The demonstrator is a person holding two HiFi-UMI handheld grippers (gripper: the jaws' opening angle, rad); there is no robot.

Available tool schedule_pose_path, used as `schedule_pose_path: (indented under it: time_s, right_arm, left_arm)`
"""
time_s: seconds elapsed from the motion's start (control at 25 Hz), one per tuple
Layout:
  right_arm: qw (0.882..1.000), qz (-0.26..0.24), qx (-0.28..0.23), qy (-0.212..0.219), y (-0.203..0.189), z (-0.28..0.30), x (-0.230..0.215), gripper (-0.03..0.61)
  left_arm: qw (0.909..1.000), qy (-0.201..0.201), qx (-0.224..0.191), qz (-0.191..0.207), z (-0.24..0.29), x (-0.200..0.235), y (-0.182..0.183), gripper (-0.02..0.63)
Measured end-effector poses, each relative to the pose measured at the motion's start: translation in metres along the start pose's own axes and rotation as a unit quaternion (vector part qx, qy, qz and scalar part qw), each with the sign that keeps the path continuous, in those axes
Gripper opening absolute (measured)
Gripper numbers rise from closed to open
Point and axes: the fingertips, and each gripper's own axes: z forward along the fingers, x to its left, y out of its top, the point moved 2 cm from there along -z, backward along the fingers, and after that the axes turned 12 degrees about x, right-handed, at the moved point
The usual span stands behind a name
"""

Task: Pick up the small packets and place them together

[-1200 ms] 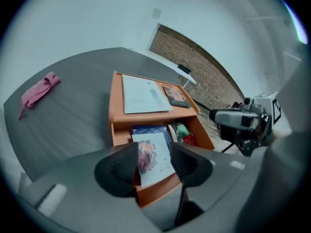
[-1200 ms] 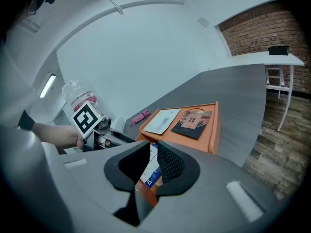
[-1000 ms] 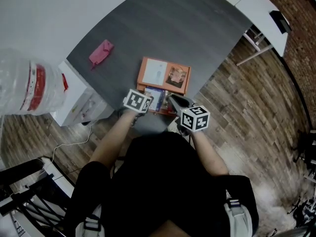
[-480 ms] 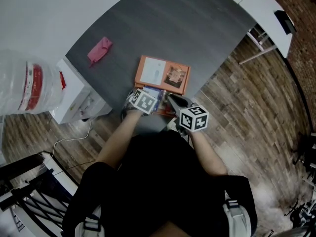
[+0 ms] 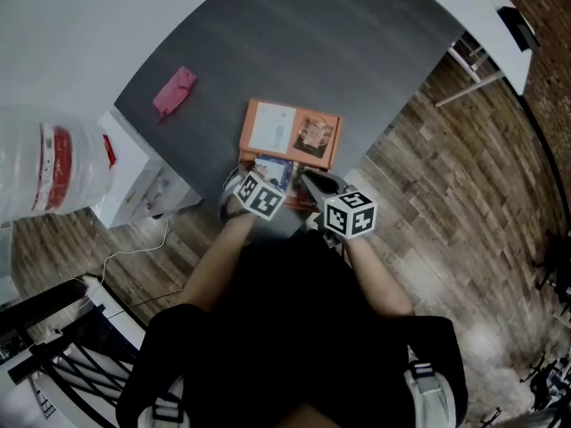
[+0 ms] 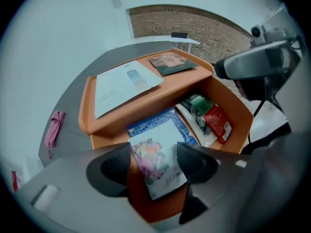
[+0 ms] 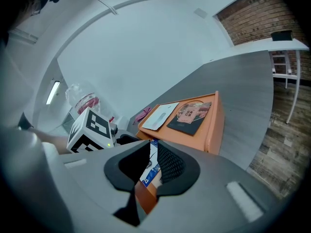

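An orange box [image 5: 249,123] sits at the near edge of the grey table, with a leaflet and a booklet on its top. Small packets fill its open lower compartment [image 6: 228,98]: a red one [image 6: 217,122], green ones, a blue-patterned one [image 6: 145,124]. My left gripper [image 6: 154,160] points down into it, and its jaws have just been opening. A white packet with a colourful picture [image 6: 160,174] lies loose between them, untouched by the pads. My right gripper [image 7: 153,164] is shut on a thin white-and-blue packet [image 7: 151,171], close beside the box [image 7: 214,125].
A pink cloth [image 5: 175,92] lies on the table [image 5: 294,43] to the far left. A large water bottle [image 5: 45,168] and a white cabinet [image 5: 143,181] stand left of the table. A white desk [image 5: 482,7] is at the far right, above the wooden floor [image 5: 464,203].
My left gripper has rolled and tipped further down over the box's lower compartment. The right gripper has stayed where it was.
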Motion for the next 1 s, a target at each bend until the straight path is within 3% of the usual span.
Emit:
schedule_pose_path:
  time_s: [0.36,0.4,0.48,0.64,0.8,1.0]
  right_arm:
    - [1.0,0.0,0.009,0.006,-0.005,0.002,-0.001,0.043]
    - [1.0,0.0,0.011,0.006,-0.005,0.002,-0.001,0.043]
    - [1.0,-0.001,0.012,0.007,-0.005,0.002,-0.001,0.043]
    - [1.0,-0.001,0.015,0.007,-0.007,0.003,-0.001,0.041]
    - [1.0,-0.003,0.017,0.007,-0.006,0.003,0.0,0.041]
    - [1.0,-0.005,0.014,0.004,-0.003,0.003,-0.001,0.041]
  left_arm:
    - [0.9995,0.015,0.024,0.017,0.002,0.0,-0.004,0.281]
    - [0.9993,0.023,0.021,0.02,0.001,0.002,-0.005,0.269]
    - [0.9989,0.041,0.007,0.021,-0.002,0.007,-0.005,0.178]
    - [0.9987,0.044,-0.01,0.023,-0.007,0.013,-0.004,0.077]
    - [0.9983,0.044,-0.025,0.028,-0.012,0.014,-0.002,0.058]
    - [0.9977,0.029,-0.061,0.007,-0.026,0.021,-0.002,0.052]
